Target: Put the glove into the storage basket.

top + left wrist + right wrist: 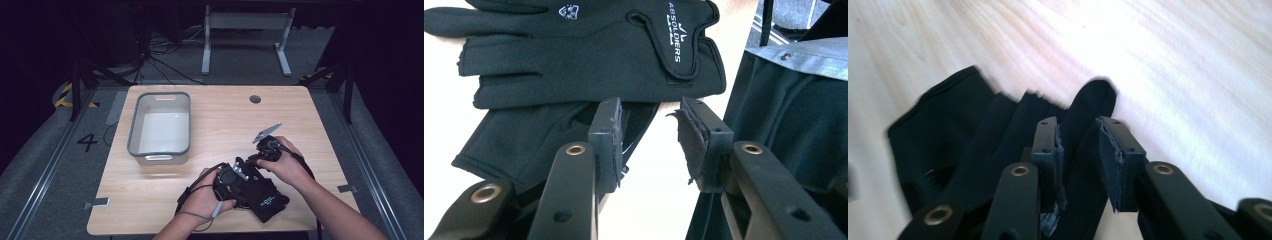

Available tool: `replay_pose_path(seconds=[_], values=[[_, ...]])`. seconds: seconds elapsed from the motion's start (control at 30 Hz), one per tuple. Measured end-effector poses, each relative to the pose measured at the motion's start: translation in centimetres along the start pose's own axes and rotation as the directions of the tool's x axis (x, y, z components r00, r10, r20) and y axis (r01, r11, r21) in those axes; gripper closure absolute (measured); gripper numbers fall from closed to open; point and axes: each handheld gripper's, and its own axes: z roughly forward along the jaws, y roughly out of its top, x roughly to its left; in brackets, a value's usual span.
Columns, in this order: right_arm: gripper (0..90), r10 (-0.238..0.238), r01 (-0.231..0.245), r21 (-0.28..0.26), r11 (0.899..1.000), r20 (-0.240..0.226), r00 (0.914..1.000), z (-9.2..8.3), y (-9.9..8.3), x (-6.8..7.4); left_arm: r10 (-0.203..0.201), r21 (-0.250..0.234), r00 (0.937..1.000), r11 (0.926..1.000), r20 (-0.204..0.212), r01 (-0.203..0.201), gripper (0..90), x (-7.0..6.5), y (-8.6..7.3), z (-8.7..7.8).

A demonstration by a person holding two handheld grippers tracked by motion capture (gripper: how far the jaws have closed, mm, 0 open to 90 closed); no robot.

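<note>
Black gloves [260,195] are stacked near the table [225,115] front edge. Left gripper [651,140] is half open beside the cuffs, empty. Right gripper [1080,160] gapes around a fingertip, not pinching. I'd seat deeper on the fabric before squeezing.

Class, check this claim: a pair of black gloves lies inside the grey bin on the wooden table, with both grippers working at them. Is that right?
Not quite. The black gloves lie on the table near its front edge, beside the grey bin, not inside it, as the high view shows. Both the left gripper and right gripper are at them.
</note>
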Motion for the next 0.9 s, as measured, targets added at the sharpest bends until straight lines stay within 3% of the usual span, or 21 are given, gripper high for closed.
replay_pose_path(seconds=[0.2, 0.33, 0.47, 0.67, 0.73, 0.9], values=[[64.0, -0.029, 0.029, 0.018, 0.999, 0.021, 0.9994, 2.5, 1.3, -1.5, -0.005, 0.002, 1.0, 1.0, 0.0, 0.005, 62.2, -0.2, -0.2, 0.2], [61.1, -0.038, 0.038, 0.019, 0.999, 0.025, 0.999, 3.7, 2.0, -1.4, -0.007, 0.003, 1.0, 1.0, -0.005, 0.007, 62.3, -0.2, -0.4, 0.2], [60.3, -0.077, 0.074, 0.056, 0.996, 0.052, 0.9956, 4.7, 2.3, -1.5, -0.001, -0.003, 1.0, 1.0, -0.003, 0.001, 62.3, -0.5, -0.4, 0.3], [76.8, -0.053, 0.053, 0.074, 0.996, -0.001, 0.9986, 5.0, 2.3, -1.6, 0.022, -0.001, 0.9996, 0.9997, 0.015, -0.022, 62.3, -1.2, 0.2, 1.1], [82.2, -0.047, 0.047, 0.078, 0.996, 0.0, 0.9989, 5.0, 2.3, -1.7, 0.027, -0.01, 0.9992, 0.9996, 0.029, -0.027, 62.3, -1.2, 0.4, 1.7], [84.5, -0.017, 0.018, 0.059, 0.998, -0.008, 0.9998, 5.0, 2.0, -1.9, 0.049, -0.026, 0.997, 0.9985, 0.059, -0.048, 62.1, -1.7, 1.0, 3.1]])
